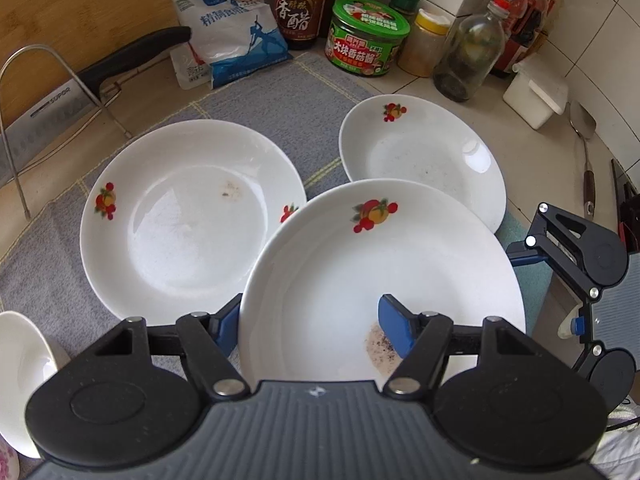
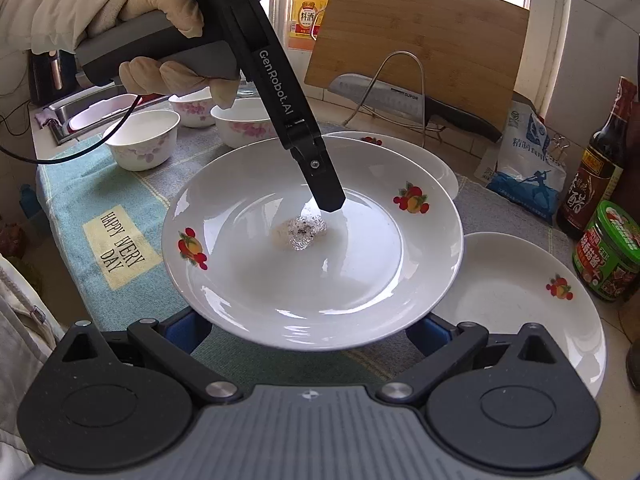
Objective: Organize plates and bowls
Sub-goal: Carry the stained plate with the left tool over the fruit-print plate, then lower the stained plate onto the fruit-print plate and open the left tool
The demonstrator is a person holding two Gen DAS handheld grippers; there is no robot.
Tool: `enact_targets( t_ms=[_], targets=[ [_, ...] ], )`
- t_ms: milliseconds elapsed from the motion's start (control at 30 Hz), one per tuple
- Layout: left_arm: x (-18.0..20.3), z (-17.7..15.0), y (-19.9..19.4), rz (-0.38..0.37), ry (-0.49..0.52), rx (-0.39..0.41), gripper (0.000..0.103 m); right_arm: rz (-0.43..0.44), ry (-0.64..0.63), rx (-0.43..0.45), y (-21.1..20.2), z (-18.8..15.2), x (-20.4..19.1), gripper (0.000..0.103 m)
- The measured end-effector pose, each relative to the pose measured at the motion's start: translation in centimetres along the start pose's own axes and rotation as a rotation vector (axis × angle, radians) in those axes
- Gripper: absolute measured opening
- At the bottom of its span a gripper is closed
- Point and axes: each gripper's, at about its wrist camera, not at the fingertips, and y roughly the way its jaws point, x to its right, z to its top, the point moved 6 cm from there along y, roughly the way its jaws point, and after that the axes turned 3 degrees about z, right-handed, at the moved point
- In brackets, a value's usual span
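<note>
Left wrist view puts our left gripper (image 1: 316, 326) on the near rim of a white plate (image 1: 384, 280) with fruit decals; one blue pad (image 1: 394, 330) lies on the plate's inner face beside a dark greasy smear, the other sits under the rim at the outside, so we have the plate pinched between them and lifted above the grey-blue cloth (image 1: 280, 104); behind it a second plate (image 1: 188, 216) lies on the cloth to the left and a third plate (image 1: 424, 156) to the right, partly overlapped by the held one; a bottle of vinegar (image 1: 302, 0) and a green-lidded jar (image 1: 368, 36) stand at the back.

Right wrist view shows our right gripper (image 2: 308, 330) with its blue pads spread on either side of the same plate's near edge; the plate hides the pad tips, so we cannot tell whether they press on it; a gloved hand (image 2: 160, 40) holds the left gripper's handle above the plate; three flowered bowls (image 2: 144, 140) stand at the back left, near a wire rack with a knife (image 2: 404, 96).
</note>
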Motion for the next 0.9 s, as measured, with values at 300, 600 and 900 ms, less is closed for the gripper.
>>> enact_targets(
  t_ms=[300,600,900],
  targets=[
    [3.5,4.7,1.8,-0.032,0.077,0.018,0.069,-0.072,0.036,0.001,-2.5,-1.3,4.3,0.103],
    [5.9,8.3,4.6,-0.071,0.137,0.014,0.069,-0.135,0.089,-0.014,-3.8,-3.0,7.7,0.103],
    [7.0,10.2,7.1,-0.097,0.162,-0.003,0.069,-0.162,0.142,-0.029,-4.1,-4.2,9.7,0.103]
  ],
)
